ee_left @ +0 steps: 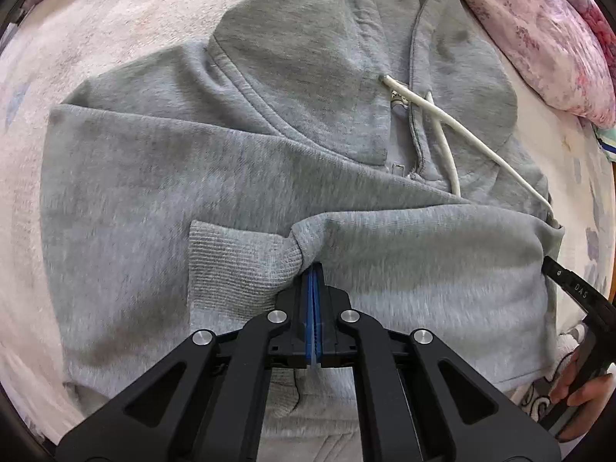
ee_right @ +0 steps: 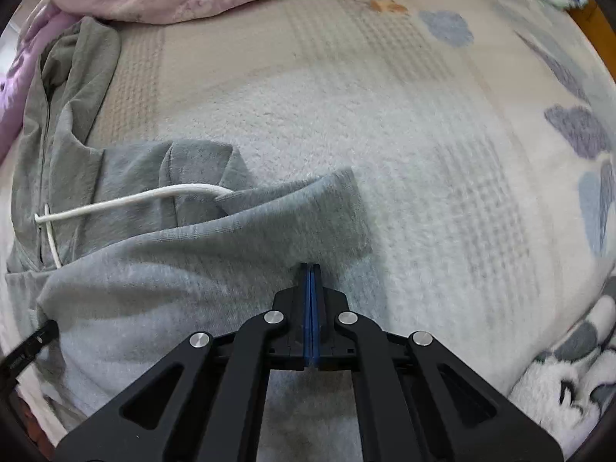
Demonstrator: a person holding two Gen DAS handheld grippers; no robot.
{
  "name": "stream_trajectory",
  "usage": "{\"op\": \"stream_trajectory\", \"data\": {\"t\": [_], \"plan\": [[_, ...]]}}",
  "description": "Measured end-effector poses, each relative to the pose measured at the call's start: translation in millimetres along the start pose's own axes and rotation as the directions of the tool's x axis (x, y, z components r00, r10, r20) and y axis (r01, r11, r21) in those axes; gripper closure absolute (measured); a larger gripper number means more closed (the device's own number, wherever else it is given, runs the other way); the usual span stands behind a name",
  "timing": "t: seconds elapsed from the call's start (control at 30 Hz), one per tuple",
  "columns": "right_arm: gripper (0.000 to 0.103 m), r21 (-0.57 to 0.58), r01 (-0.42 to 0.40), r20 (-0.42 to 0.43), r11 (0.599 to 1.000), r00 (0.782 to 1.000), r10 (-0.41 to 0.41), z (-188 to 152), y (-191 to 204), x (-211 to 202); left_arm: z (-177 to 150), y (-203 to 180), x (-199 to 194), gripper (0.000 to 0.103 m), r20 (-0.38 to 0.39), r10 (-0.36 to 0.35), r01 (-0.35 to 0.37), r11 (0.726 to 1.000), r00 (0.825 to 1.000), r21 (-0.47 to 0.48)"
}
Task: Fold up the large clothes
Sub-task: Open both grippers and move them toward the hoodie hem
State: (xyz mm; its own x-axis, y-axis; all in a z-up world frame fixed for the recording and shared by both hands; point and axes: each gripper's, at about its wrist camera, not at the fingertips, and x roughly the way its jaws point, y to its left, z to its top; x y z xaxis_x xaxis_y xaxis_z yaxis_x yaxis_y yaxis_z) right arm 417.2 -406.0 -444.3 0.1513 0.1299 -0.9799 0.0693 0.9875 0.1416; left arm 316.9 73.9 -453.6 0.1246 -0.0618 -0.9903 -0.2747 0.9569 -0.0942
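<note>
A grey hoodie [ee_left: 238, 169] lies spread on the bed, hood at the top, with white drawstrings [ee_left: 446, 142] trailing across its chest. One sleeve is folded over the body, its ribbed cuff [ee_left: 231, 258] pointing left. My left gripper [ee_left: 315, 267] is shut on that sleeve just behind the cuff, where the cloth bunches at the tips. In the right wrist view the hoodie [ee_right: 161, 269] fills the lower left. My right gripper [ee_right: 310, 266] is shut on a raised fold of its cloth at the garment's edge, and shows as a black finger [ee_left: 566, 281] in the left wrist view.
A pink floral quilt [ee_left: 539, 38] is piled behind the hood. The pale patterned bedspread [ee_right: 423, 134] stretches to the right of the hoodie. A black-and-white fluffy blanket [ee_right: 569, 377] lies at the near right. A hand [ee_left: 585, 389] holds the right gripper's handle.
</note>
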Motion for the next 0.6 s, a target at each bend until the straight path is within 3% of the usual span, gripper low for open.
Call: {"op": "stream_trajectory", "data": {"t": [0.17,0.43,0.5,0.53,0.57,0.6], "plan": [[0.103,0.038,-0.031,-0.003,0.999,1.000,0.031,2,-4,0,-3,12,2,0.099,0.002,-0.050,0.050,0.998,0.999,-0.023],[0.100,-0.006,-0.033,-0.028,0.999,0.999,0.033,8,8,-6,-4,4,-8,0.097,-0.016,-0.018,0.019,1.000,1.000,0.022],[0.092,0.038,-0.050,-0.061,0.998,0.997,0.053,9,4,-12,-5,-2,-17,0.084,-0.024,-0.050,0.050,0.999,0.998,0.019],[0.082,0.055,-0.061,-0.065,0.997,0.996,0.065,9,0,-17,-7,-2,-26,0.072,-0.020,-0.072,0.072,0.997,0.997,0.008],[0.063,0.071,-0.068,-0.061,0.995,0.996,0.073,8,-2,-24,-9,-1,-34,0.062,-0.010,-0.077,0.077,0.997,0.997,0.003],[0.052,0.073,-0.068,-0.044,0.995,0.996,0.071,8,-2,-32,-10,0,-45,0.045,0.010,-0.078,0.078,0.997,0.997,0.001]]}}
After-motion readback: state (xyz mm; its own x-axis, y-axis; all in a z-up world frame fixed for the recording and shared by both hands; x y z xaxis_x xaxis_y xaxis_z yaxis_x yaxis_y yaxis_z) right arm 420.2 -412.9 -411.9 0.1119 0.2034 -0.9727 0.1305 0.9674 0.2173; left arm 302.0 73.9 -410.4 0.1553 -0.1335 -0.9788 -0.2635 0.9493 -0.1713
